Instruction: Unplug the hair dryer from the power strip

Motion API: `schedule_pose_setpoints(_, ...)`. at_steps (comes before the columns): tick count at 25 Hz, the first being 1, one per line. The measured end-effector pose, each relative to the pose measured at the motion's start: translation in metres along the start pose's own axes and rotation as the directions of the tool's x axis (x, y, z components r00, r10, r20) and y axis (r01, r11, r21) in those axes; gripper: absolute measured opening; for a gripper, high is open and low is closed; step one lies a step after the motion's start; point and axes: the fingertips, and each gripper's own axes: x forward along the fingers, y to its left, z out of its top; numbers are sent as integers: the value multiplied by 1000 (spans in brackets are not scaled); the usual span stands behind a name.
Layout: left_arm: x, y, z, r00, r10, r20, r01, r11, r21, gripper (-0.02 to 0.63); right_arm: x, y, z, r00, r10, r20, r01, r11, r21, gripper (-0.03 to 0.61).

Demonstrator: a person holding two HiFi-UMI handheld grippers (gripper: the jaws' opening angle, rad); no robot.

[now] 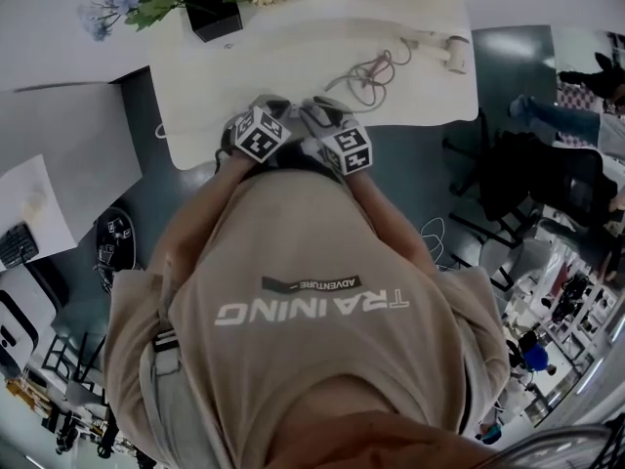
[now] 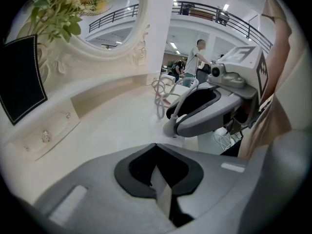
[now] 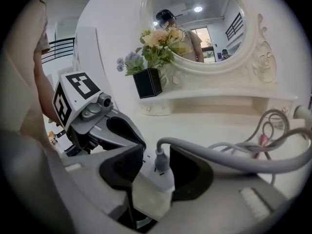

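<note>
Surface (image 1: 293, 57), white, with hair dryer (image 1: 444, 49) lying at its far right; its grey cord (image 3: 234, 160) runs back to the power strip (image 3: 146, 172) near the front edge. Right tongs (image 3: 157, 152) stand wide, straddling the strip and the plug (image 3: 161, 161) seated in it, pads not pressing. Left tongs (image 2: 156, 147) are closed and empty, just beside the right. Likely faults: with the strip unheld, a pull may lift strip and plug together; a grip on the cord rather than the plug body would strain it.
</note>
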Motion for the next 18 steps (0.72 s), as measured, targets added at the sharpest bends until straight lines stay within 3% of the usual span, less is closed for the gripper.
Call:
schedule_pose_setpoints(3, -1, 0, 0, 1000, -6, 1, 6, 1000, 2, 6, 7, -2, -1, 1000, -24, -11, 24, 1000, -5, 170)
schedule_pose_setpoints(7, -1, 0, -1, 1000, -4, 3, 4, 1000, 20, 6, 8, -8, 0, 997, -71, -35, 71, 997, -3, 100)
schedule_pose_setpoints(18, -2, 0, -2, 1000, -16, 1, 16, 1000, 23, 6, 6, 2, 4, 992, -111, -56, 101, 982, -159, 69)
